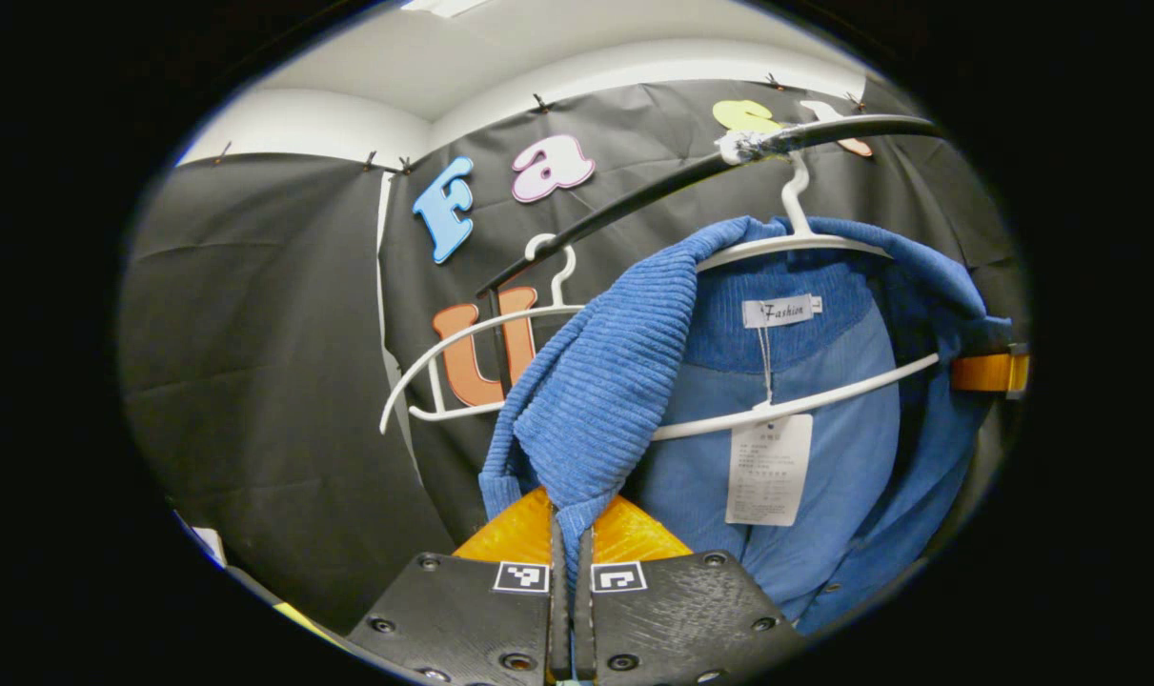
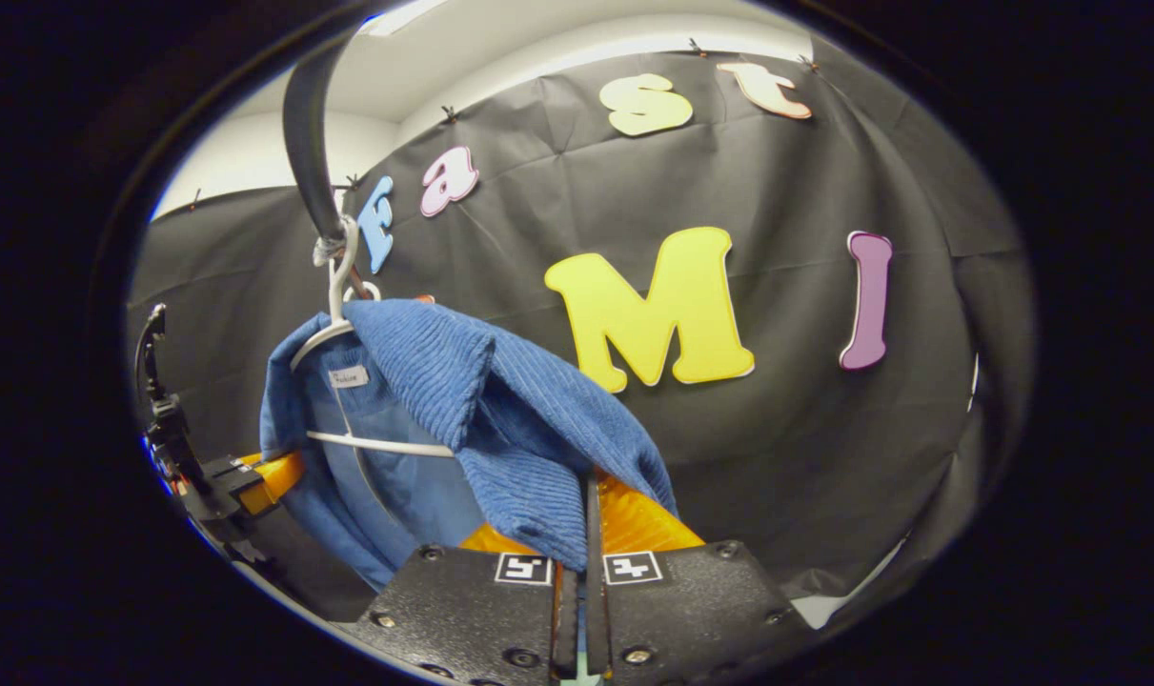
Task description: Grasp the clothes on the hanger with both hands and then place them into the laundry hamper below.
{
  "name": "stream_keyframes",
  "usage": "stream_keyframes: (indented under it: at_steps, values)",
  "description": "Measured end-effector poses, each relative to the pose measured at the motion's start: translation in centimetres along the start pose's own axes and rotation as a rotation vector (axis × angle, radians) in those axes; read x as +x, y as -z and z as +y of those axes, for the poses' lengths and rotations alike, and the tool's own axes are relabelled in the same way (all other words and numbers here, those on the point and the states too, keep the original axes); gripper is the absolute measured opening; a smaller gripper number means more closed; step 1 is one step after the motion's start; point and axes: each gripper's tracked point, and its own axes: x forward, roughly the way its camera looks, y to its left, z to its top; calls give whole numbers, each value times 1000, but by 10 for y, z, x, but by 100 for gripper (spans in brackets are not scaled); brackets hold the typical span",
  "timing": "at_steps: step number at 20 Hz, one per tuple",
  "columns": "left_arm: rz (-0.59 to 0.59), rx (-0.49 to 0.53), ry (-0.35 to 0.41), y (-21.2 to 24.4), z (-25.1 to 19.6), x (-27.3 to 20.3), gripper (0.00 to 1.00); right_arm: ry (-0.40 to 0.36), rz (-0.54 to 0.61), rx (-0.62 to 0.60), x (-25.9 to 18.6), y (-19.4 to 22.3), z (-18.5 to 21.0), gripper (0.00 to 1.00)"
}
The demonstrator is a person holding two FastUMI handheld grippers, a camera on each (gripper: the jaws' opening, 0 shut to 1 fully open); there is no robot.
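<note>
Both grippers are clamped on the blue sweater [image 1: 624, 362], one shoulder each. Left gripper [image 1: 571, 562] has its fingers together with a fold of ribbed knit pinched between them; right gripper [image 2: 577, 548] same story on the other shoulder, cloth bunched over the fingers.

Sweater hangs on the white hanger [image 1: 805, 405], hooked on the black rail [image 1: 653, 191]. An empty hanger [image 1: 472, 367] sits beside it on the same rail. A paper tag [image 1: 769, 469] dangles from the collar.

Handling, my read: soft, floppy, light, not fragile. Ribbed knit should grip well but will stretch under pull, so I expect the body to sag between my two holds. Shoulders look like the right grab points: they let me peel the knit off the hanger arms. Risk is the collar snagging on the hook or dragging the hanger along
</note>
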Motion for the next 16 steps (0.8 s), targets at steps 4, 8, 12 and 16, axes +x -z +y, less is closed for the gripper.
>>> stream_keyframes:
  at_steps: [4,8,12,16]
  values:
    - [-11,-24,-19,-8,14,-2,7,-27,-43,-10,-10,-19,-8,7]
    - [-18,-137,80,-19,20,-1,2,-130,-56,95,-14,-33,-4,7]
    - [-43,-197,134,-35,34,6,2,-227,-60,202,-12,-41,8,7]
    - [-52,-246,254,-45,36,4,2,-344,-39,313,-10,-44,9,7]
